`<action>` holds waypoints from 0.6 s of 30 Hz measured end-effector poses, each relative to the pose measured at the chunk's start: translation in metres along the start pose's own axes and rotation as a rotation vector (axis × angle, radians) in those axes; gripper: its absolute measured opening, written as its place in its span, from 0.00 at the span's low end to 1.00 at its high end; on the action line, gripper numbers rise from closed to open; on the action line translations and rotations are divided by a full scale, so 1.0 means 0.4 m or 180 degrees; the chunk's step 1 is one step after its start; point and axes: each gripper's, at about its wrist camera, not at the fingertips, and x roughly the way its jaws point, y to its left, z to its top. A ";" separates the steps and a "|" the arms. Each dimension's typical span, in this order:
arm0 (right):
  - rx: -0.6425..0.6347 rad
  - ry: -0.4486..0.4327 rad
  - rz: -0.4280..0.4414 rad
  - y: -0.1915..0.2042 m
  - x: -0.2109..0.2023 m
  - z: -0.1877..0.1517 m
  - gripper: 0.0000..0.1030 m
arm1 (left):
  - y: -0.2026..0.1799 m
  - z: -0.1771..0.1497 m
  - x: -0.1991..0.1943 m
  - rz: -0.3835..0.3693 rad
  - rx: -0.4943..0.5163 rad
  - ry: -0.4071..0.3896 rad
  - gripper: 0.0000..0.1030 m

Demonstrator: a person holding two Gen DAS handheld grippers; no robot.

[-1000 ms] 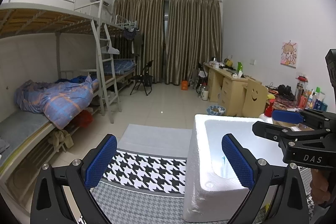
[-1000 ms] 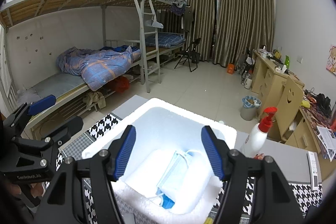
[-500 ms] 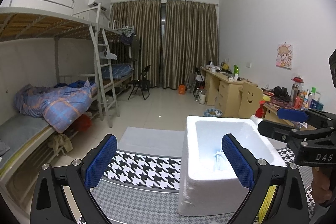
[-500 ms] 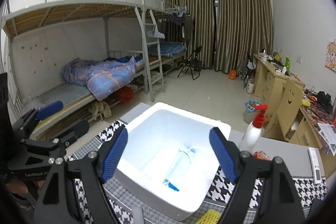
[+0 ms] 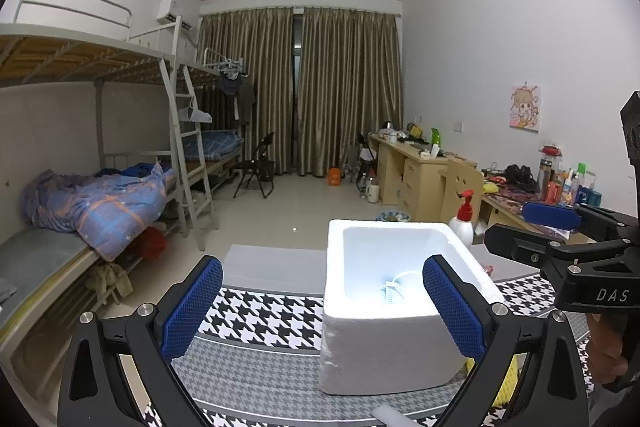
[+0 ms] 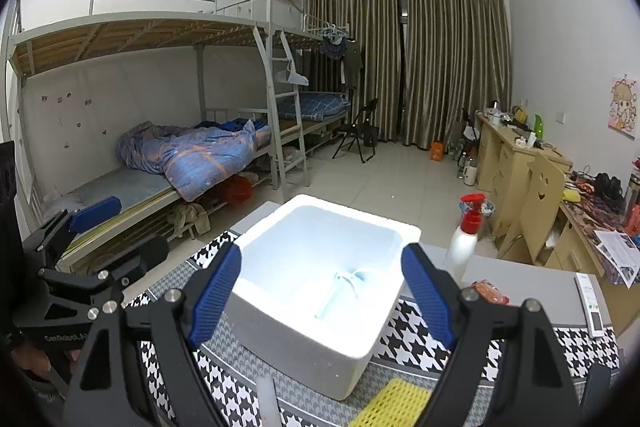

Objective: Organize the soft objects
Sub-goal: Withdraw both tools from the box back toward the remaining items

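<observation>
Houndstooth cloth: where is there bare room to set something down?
Free: the houndstooth cloth left of the foam box, toward the bunk side. Crowded: right of the box, with the spray bottle, a snack packet and a yellow mesh item in front.

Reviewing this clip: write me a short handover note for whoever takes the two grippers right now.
Left gripper: open, holding nothing, above the houndstooth mat, left of the foam box.
Right gripper: open, holding nothing, over the box's near side.
Face mask: already lying inside the white foam box.
Yellow mesh item: on the mat by the box's near right corner, outside it. What it is cannot be told from here.
Spray bottle: upright beyond the box's right side, not part of the job.
Done: mask in the box. Left: probably the yellow item, likely easiest for the right gripper.
</observation>
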 end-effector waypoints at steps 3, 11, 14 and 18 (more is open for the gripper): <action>0.0011 -0.0046 0.0035 -0.003 -0.012 -0.005 0.86 | -0.005 -0.003 -0.009 -0.0014 -0.0003 -0.0003 0.98; -0.0037 -0.0152 0.0012 0.009 -0.041 -0.016 0.91 | -0.006 -0.011 -0.019 -0.0027 0.0006 0.0008 0.98; -0.0028 -0.0173 0.0013 0.008 -0.050 -0.025 0.91 | -0.011 -0.022 -0.028 -0.0049 -0.0002 0.0026 0.98; -0.0041 -0.0200 -0.0027 0.010 -0.059 -0.040 0.91 | -0.016 -0.034 -0.038 -0.0083 -0.0015 0.0055 0.98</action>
